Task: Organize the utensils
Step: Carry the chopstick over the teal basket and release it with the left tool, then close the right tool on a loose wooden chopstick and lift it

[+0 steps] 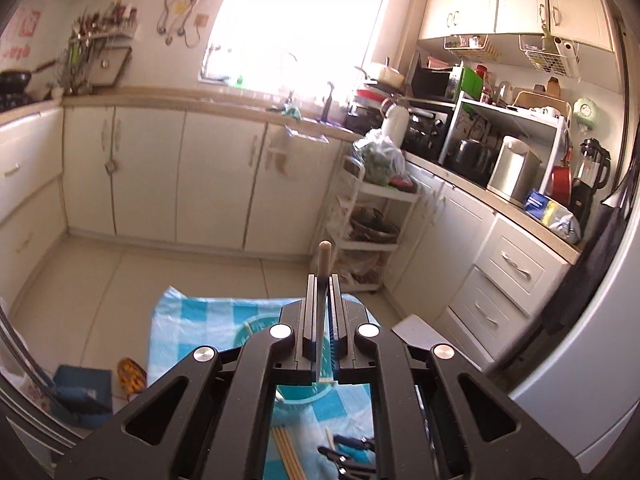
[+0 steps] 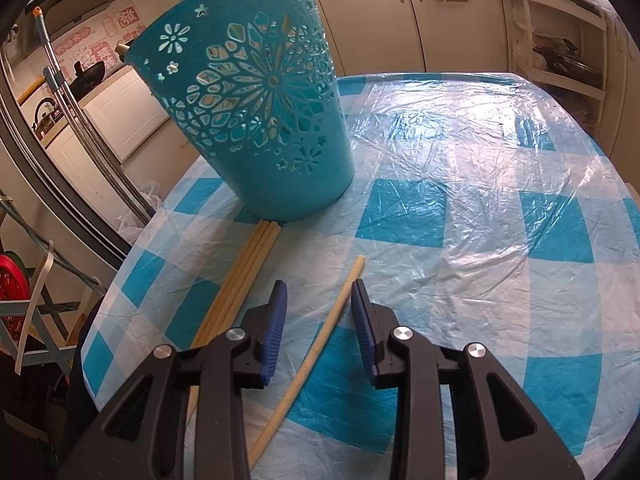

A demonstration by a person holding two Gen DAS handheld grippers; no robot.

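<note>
Left wrist view: the left gripper (image 1: 322,300) sits at lower centre, its jaws pressed together on a single pale chopstick (image 1: 323,258); the stick's rounded end pokes up past the fingertips; below the gripper lie the checked tablecloth (image 1: 176,320) and part of the teal basket (image 1: 244,332)
Background, left wrist view: white kitchen cabinets (image 1: 216,176) across mid-frame; a bright window (image 1: 300,20) at upper centre
Right wrist view: the right gripper (image 2: 319,304) is at lower centre with its blue-padded jaws apart; a lone chopstick (image 2: 320,344) lies on the cloth between them, running from lower left to just above the fingertips; whether the pads touch it cannot be told
Bundle: several chopsticks (image 2: 244,276) lie side by side left of centre, their far ends at the basket's foot
Basket: teal basket (image 2: 256,96) stands in the upper left, cut-out flower pattern on its wall
</note>
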